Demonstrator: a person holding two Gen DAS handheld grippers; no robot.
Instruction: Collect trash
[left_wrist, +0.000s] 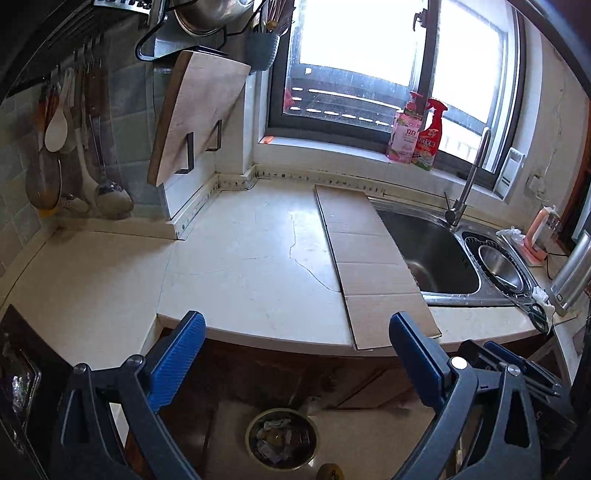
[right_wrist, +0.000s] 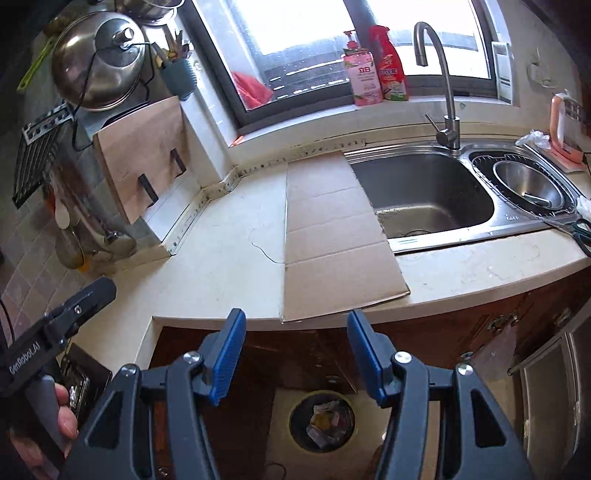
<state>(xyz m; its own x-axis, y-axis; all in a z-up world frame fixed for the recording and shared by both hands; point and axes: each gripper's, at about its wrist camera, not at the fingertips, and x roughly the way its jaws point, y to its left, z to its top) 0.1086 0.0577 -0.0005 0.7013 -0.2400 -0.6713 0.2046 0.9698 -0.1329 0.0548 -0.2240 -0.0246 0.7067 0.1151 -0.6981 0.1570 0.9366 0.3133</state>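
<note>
Left claw (left_wrist: 297, 352) and right claw (right_wrist: 295, 354) both released, empty, cream countertop (left_wrist: 240, 258), cardboard sheet (right_wrist: 328, 229), steel sink (right_wrist: 424, 192)

Trash bin (left_wrist: 282, 439) on floor: contents crumpled, too small to identify; lower rim partly behind yellowish object (left_wrist: 330, 473) cut by bottom edge, unidentifiable.
Cardboard sheet (right_wrist: 328, 229): covers left part of sink (right_wrist: 428, 192); near end overhangs counter edge.
Bottle labels (right_wrist: 364, 75) on windowsill: print too small to read.
Scissors (right_wrist: 581, 230): cut by right edge.
Window (left_wrist: 354, 33): blown out, outside unreadable.
Hand (right_wrist: 64, 417) on left gripper's handle: only fingers visible, rest beyond frame.
Pot lid (left_wrist: 207, 14): cut by top edge.
</note>
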